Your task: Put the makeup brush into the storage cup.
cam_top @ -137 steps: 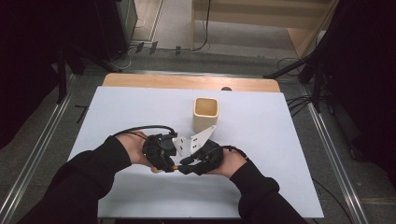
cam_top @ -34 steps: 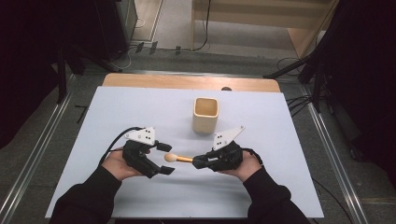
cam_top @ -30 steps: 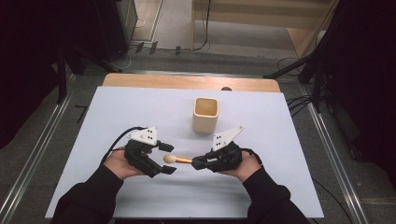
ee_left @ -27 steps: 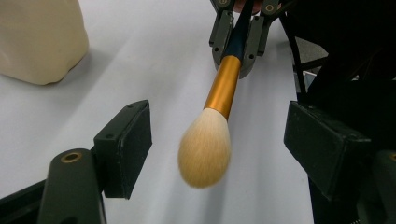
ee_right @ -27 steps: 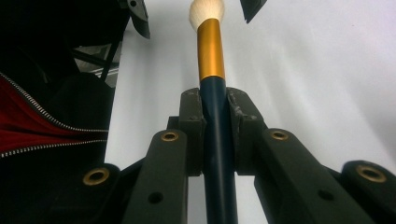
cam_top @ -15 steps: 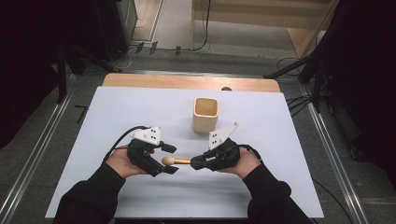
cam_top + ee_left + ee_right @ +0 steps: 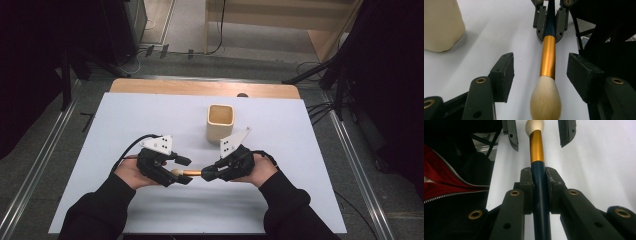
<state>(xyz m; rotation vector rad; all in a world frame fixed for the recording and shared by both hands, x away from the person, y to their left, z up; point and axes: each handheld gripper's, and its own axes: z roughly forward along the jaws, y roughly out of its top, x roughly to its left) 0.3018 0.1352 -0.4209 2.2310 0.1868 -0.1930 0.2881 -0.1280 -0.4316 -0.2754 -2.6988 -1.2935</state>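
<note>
Brush hangs level between your two hands, just above the white table, at about six o'clock from the beige square cup, which stands apart from it nearer the far edge. Your right gripper pinches the dark blue handle: in the right gripper view both pads sit tight against its sides, with the gold ferrule and the pale bristle tip running away from them toward twelve o'clock. Your left gripper faces it from nine o'clock, with the bristle end reaching in between its jaws. Those jaws have just been closing, yet in the left gripper view the two black pads stand clear of the brush on both sides, white table showing in each gap; the cream bristle head sits low between them at six o'clock and the ferrule leads up to the other gripper's pinch at twelve. In that same view the cup's rounded wall fills the corner at ten o'clock. Your dark sleeves come in from the near edge of the table.
</note>
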